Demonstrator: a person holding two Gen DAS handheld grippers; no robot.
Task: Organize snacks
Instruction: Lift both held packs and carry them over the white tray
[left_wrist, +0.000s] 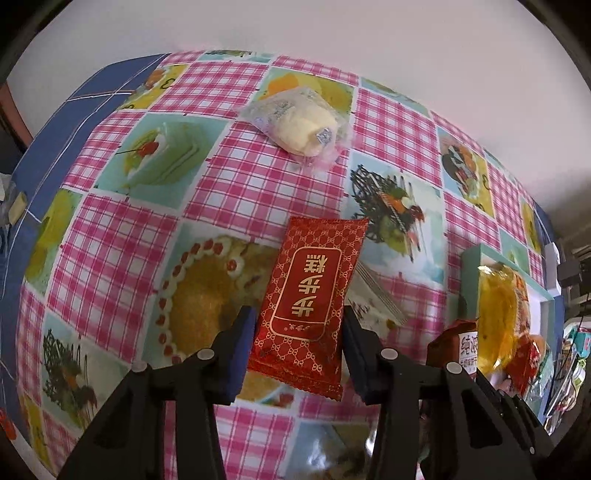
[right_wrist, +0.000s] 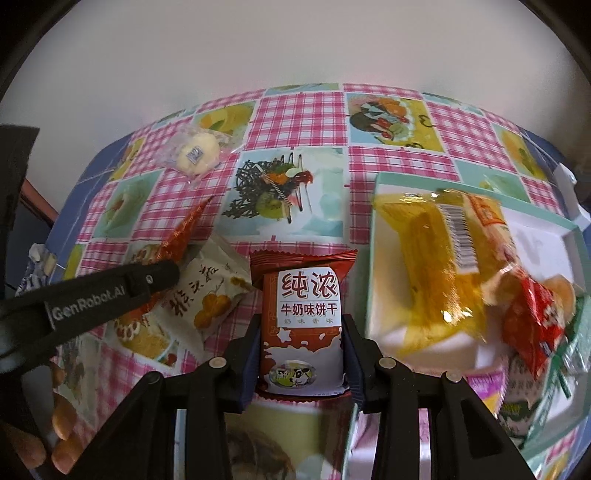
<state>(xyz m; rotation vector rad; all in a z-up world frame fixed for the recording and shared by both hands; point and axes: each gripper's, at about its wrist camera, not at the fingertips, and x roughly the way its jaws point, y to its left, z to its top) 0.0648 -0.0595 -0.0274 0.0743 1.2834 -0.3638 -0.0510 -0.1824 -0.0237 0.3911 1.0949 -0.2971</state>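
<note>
Both packets looked light, crinkly foil, slippery, contents probably crumbly; best pinched across flat sides mid-body, not by sealed ends. Left tongs (left_wrist: 299, 328) pinched red gold-patterned packet (left_wrist: 308, 291) by its edges, packet sticking out ahead above checkered surface (left_wrist: 236, 177). Right tongs (right_wrist: 301, 339) pinched milk biscuit packet (right_wrist: 304, 321) same way, near teal tray (right_wrist: 380, 229) with yellow packet (right_wrist: 436, 266). Clear-wrapped bun (left_wrist: 306, 125) lay far off on surface.

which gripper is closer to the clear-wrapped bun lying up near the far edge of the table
Left. The left gripper, shut on a red packet, sits just below the bun. The right gripper is farther, off to the bun's right.
</note>
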